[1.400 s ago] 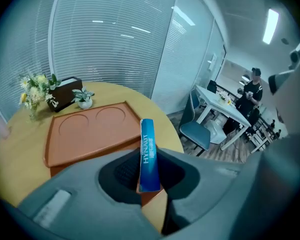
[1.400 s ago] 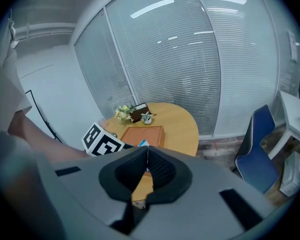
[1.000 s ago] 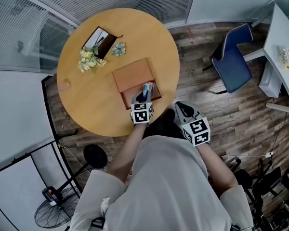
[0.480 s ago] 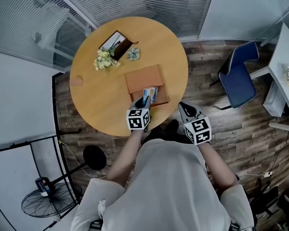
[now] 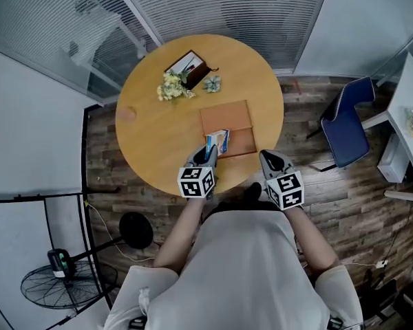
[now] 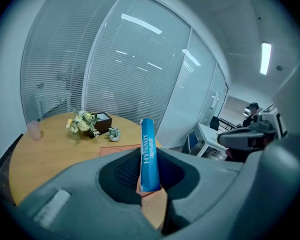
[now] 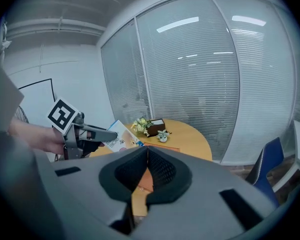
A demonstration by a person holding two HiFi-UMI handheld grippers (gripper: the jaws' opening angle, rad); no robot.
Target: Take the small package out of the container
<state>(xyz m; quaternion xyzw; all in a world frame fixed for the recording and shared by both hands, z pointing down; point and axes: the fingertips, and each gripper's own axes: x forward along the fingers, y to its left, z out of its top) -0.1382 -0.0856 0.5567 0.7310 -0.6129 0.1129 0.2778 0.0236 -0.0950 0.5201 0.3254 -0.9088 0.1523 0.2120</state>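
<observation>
The small blue and white package (image 5: 217, 141) stands on edge between the pads of my left gripper (image 5: 208, 158), which is shut on it, above the near left corner of the orange-brown container (image 5: 228, 119). In the left gripper view the package's (image 6: 149, 154) blue spine rises upright from the left gripper (image 6: 149, 176). My right gripper (image 5: 268, 160) hovers just off the table's near edge, to the right of the container; in its own view the right gripper (image 7: 146, 156) is shut on nothing. That view also shows the package (image 7: 121, 136) in the left gripper (image 7: 97, 134).
On the round wooden table (image 5: 158, 136) a yellow flower bunch (image 5: 171, 86), a dark box (image 5: 188, 65) and a small potted plant (image 5: 211, 84) stand behind the container. A pink cup (image 5: 126, 113) is at the left. A blue chair (image 5: 347, 126) stands to the right, a floor fan (image 5: 65, 280) at lower left.
The left gripper has drawn the package up and back out of the container's open compartment, toward the near table edge. The head view has shifted. The right gripper stays beside the table.
</observation>
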